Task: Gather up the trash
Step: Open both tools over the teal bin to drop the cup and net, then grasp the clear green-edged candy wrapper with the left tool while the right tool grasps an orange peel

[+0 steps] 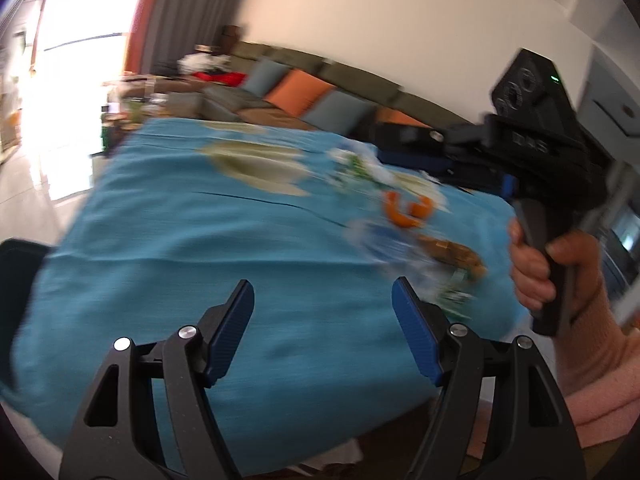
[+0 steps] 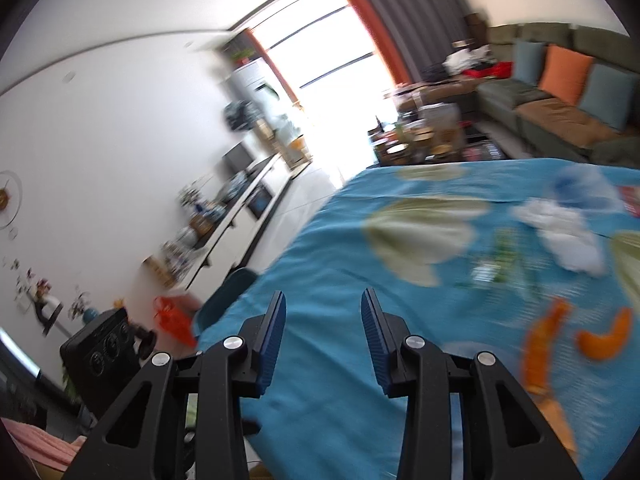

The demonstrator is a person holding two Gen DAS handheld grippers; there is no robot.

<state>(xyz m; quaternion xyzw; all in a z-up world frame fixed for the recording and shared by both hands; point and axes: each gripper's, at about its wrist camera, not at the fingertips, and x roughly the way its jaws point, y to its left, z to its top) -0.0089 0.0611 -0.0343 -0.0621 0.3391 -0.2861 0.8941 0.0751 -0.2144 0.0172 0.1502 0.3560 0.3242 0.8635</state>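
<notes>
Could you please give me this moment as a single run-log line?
task: collect trash | left gripper: open, empty | right gripper: open, empty | orange peels, white tissue on blue tablecloth | frames blurred

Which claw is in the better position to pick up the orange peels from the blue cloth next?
Probably the right claw. The orange peels lie just beside its open, empty fingers. In the left wrist view, the left claw, also open and empty, sees the peels farther away across the blue cloth. Blur limits certainty.

left wrist: angled down, close over tablecloth [image 1: 200,240] | right wrist: same (shared: orange peels [image 2: 540,352])
</notes>
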